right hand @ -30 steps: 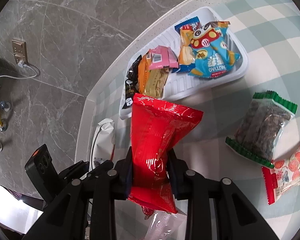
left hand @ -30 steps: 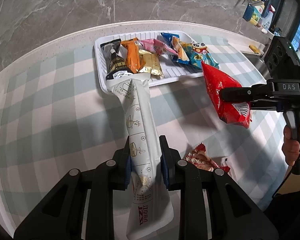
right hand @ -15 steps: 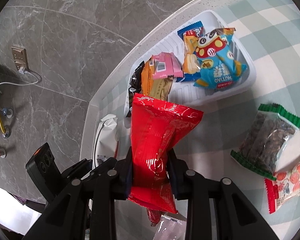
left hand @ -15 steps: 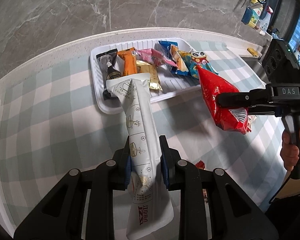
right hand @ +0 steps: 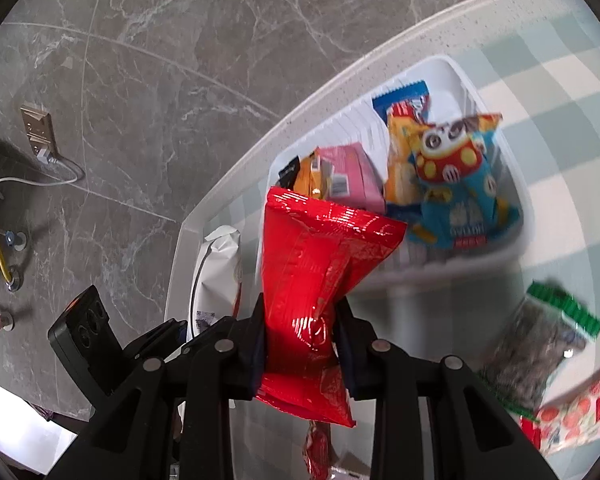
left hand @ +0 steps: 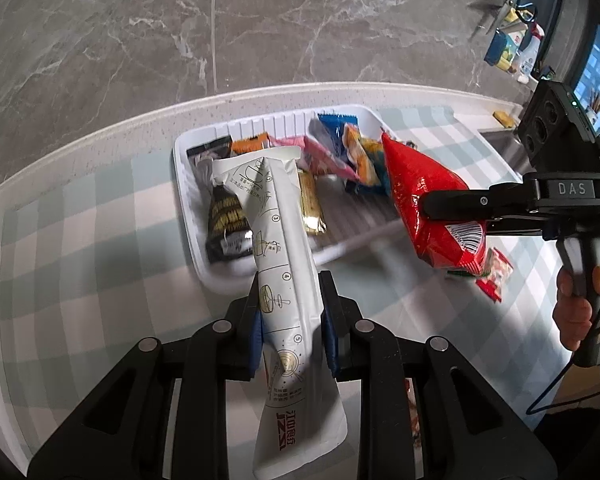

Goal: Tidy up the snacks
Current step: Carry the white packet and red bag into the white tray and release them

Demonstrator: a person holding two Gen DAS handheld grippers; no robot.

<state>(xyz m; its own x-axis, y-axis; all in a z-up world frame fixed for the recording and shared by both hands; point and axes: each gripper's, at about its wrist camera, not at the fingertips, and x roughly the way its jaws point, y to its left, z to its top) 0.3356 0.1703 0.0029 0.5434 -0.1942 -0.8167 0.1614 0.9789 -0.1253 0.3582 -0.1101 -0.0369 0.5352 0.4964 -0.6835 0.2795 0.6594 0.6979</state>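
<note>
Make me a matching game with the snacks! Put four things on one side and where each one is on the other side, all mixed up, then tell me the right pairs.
Things:
1. white packet
2. red bag
3. blue cartoon-face bag
4. green-edged bag of dark seeds

Places:
A. lying in the white tray
B. pinched in the right gripper
C. on the checked tablecloth, outside the tray
D. pinched in the left gripper

Pairs: 1-D, 2-B, 3-A, 4-C
</note>
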